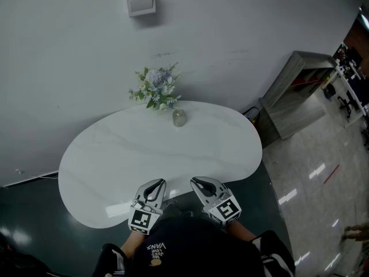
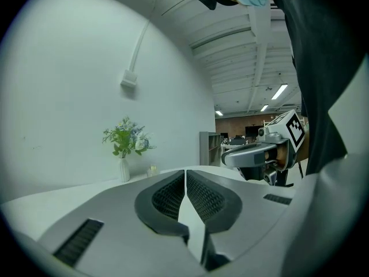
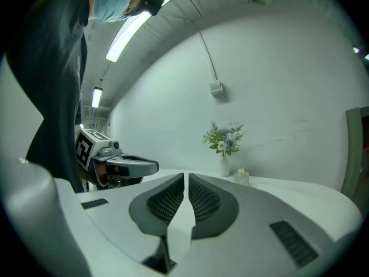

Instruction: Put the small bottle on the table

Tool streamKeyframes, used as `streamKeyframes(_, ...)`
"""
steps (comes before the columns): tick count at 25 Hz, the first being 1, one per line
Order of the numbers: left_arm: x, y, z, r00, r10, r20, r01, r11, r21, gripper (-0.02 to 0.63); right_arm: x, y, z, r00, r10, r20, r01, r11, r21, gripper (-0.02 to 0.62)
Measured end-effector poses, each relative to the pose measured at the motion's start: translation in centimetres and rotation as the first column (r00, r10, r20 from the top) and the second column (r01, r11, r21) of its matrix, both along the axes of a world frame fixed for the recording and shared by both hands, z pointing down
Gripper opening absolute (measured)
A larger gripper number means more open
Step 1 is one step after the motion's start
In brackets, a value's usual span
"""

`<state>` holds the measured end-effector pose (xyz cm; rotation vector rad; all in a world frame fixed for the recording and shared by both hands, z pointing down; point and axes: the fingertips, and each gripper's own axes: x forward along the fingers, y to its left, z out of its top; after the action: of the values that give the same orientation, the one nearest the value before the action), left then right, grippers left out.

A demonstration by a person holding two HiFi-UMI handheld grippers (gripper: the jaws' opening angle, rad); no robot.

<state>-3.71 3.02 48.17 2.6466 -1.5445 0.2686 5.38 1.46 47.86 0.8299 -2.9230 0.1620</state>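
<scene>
A small clear bottle [image 1: 179,118] stands on the white table [image 1: 115,154] at its far edge, just right of a vase of flowers [image 1: 157,89]. The bottle [image 3: 241,176] shows small in the right gripper view, and faintly as the bottle [image 2: 152,171] in the left gripper view. My left gripper [image 1: 153,186] hovers over the table's near edge, shut with nothing between its jaws. My right gripper [image 1: 199,184] sits beside it, also shut and empty. Both point toward the far wall, well short of the bottle.
A grey wall runs behind the table with a white box [image 1: 141,3] mounted on it. A grey shelf unit [image 1: 291,94] stands to the right on the glossy floor. The person's dark top [image 1: 196,247] fills the near edge of the head view.
</scene>
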Motion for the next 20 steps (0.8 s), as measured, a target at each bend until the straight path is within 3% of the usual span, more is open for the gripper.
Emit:
streamKeyframes(5, 0.3, 1.4, 0.0, 1.0, -0.01, -0.012, 0.01, 1.0, -0.008, 0.021, 1.1, 1.1, 0.7, 1.0, 0.024, -0.009, -0.025, 0.997, -0.074, 0.054)
streamKeyframes(20, 1.9, 3.5, -0.8, 0.999, 0.029, -0.028, -0.028, 0.999, 0.019, 0.02, 2.4, 2.8, 1.3, 0.999, 0.046, -0.02, -0.048, 0.996, -0.082, 0.046)
